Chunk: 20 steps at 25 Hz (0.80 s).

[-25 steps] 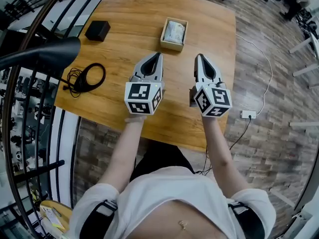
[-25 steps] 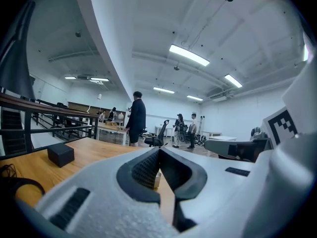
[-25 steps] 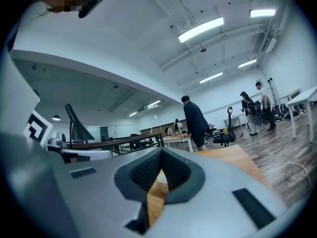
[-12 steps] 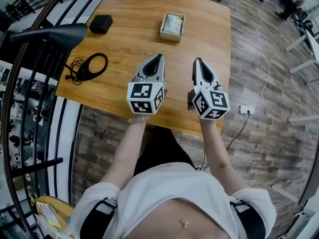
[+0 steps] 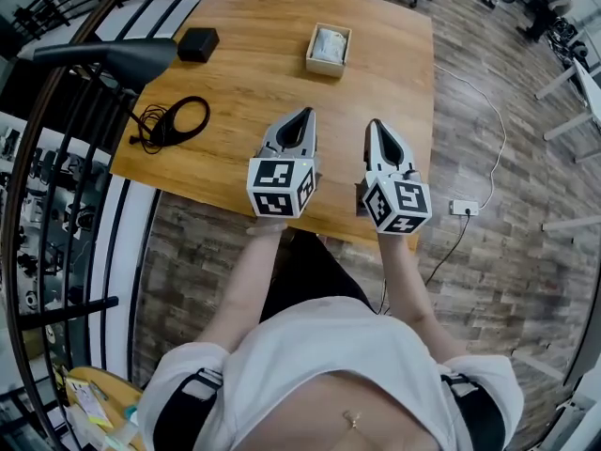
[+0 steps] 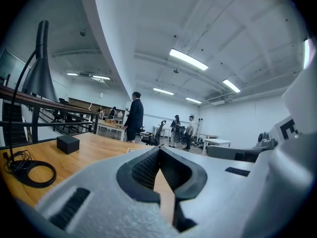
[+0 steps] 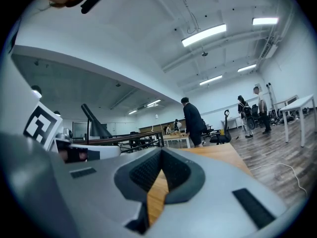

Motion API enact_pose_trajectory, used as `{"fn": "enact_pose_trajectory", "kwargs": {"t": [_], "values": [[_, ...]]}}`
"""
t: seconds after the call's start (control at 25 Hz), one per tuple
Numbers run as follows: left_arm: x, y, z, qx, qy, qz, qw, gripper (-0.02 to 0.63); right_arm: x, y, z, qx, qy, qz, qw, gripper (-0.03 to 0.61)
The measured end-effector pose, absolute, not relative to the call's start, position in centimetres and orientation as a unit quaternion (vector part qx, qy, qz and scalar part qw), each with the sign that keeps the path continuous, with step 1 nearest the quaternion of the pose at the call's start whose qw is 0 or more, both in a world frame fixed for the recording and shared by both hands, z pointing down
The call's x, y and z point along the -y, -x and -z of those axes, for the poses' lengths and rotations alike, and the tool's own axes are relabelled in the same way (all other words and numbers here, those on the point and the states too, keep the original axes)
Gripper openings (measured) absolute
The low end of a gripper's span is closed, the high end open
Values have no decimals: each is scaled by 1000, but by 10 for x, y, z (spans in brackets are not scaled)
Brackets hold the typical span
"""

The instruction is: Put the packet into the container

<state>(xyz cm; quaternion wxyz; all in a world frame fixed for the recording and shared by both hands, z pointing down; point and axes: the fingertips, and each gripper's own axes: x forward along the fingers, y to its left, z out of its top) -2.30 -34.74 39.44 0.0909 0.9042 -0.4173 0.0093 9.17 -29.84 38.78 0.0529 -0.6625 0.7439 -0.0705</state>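
The packet (image 5: 330, 45) is being shown lying inside the container (image 5: 325, 71), a small open box that is being carried by the worktop (image 5: 254, 92) near its far edge, so the task is being judged as done, or very nearly so. Nothing of the packet is being seen hanging over the container's rim, though its exact seating is too small to be made out. The left claw (image 5: 306, 112) is being held well apart from the container, on the person's side of it, with its jaws together and nothing between them. The right claw (image 5: 374, 123) is being held just beside the left one, equally far from the container, its jaws likewise together and empty, with only bare wood being seen through the gap below the tips. Neither claw is touching the packet or the container. Nothing more is being called for by the task, as far as can be judged. A black box (image 5: 197, 43), a coiled cable (image 5: 178, 118) and a lamp (image 5: 108, 54) are being left untouched, well to the left of the container.
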Motion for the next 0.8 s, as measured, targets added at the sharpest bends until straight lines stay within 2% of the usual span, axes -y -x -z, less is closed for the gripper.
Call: {"fn": "enact_pose_trajectory", "kwargs": {"t": [0.8], "values": [[357, 16, -399, 414, -905, -22, 94, 9, 317, -85, -393, -754, 649, 84, 48, 8]]}}
